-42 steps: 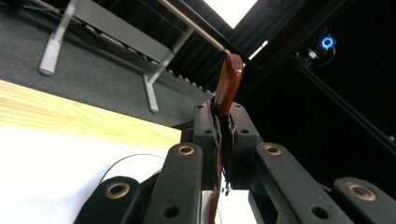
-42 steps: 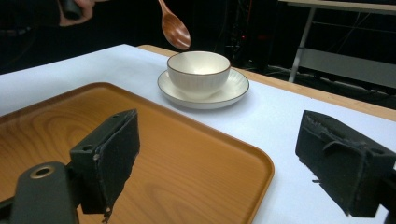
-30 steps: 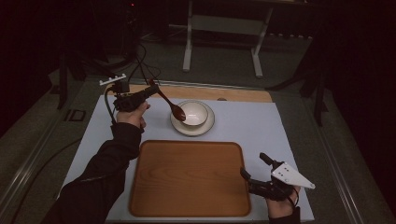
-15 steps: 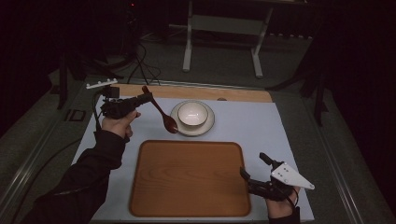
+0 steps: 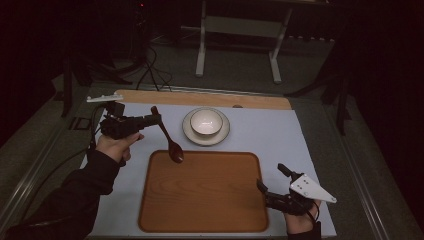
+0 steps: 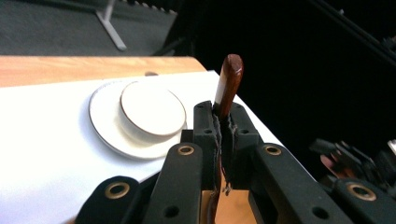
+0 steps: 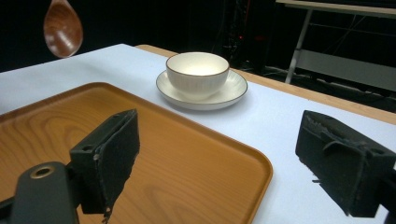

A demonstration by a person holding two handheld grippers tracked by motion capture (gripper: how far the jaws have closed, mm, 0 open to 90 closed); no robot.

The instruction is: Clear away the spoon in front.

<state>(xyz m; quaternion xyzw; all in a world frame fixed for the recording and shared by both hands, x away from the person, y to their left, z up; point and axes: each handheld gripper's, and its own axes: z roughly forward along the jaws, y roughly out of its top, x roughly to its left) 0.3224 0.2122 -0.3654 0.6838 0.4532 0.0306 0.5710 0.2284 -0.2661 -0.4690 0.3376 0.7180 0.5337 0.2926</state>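
My left gripper (image 5: 156, 119) is clamped on the spoon (image 5: 167, 136) by its handle, and over the last second I have swung it out of the bowl (image 5: 206, 122) and toward me: a second ago the spoon's head rested inside the bowl, half a second ago it hung just left of the saucer (image 5: 222, 136), and now the head sits over the far left corner of the tray (image 5: 200, 200). In the left gripper view the jaws are pressed tight on the handle, whose tip (image 6: 229, 79) sticks up above them, with the bowl (image 6: 149, 109) and saucer off to the side on the white mat (image 6: 42, 135). From the right gripper view the spoon's head (image 7: 62, 28) hangs in the air above the tray's far edge (image 7: 107, 91), not touching it as far as I can tell. My right gripper (image 5: 272, 181) has not moved; it lies near the tray's near right corner with its jaws wide apart, holding nothing. I read this as the spoon being carried from the bowl to the tray, with the lift done and the carry nearly over. What is left, I think, is to lower the head onto the wood and let go, slowly, since the spoon hangs tilted and could tip as I release.
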